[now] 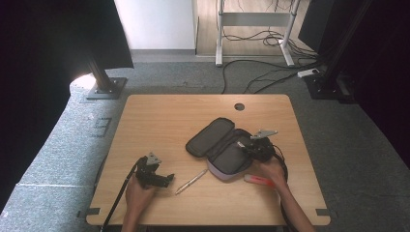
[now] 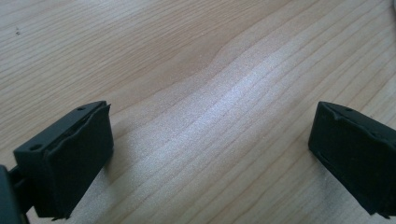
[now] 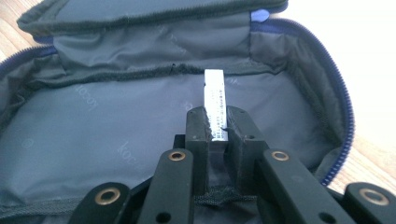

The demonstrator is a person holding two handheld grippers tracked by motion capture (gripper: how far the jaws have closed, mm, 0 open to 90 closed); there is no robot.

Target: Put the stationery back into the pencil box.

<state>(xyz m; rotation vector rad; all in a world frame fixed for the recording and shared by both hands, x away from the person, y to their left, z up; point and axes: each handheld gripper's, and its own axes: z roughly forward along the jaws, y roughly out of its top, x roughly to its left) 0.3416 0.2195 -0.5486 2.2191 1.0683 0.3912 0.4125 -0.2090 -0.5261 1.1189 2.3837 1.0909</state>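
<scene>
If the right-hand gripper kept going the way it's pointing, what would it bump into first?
Probably the grey lining inside the open pencil case. The right gripper, shut on a small white stick-like item, points into it; how far off the lining is remains unclear.

What I cannot make out

My right gripper (image 3: 216,126) covers the lower end of the small white printed stick (image 3: 215,100), its lettering too fine to read; the open grey fabric zip pouch (image 3: 107,135) runs off the frame's left edge; my right hand (image 1: 271,170) hides part of the orange-pink marker (image 1: 258,180).
</scene>
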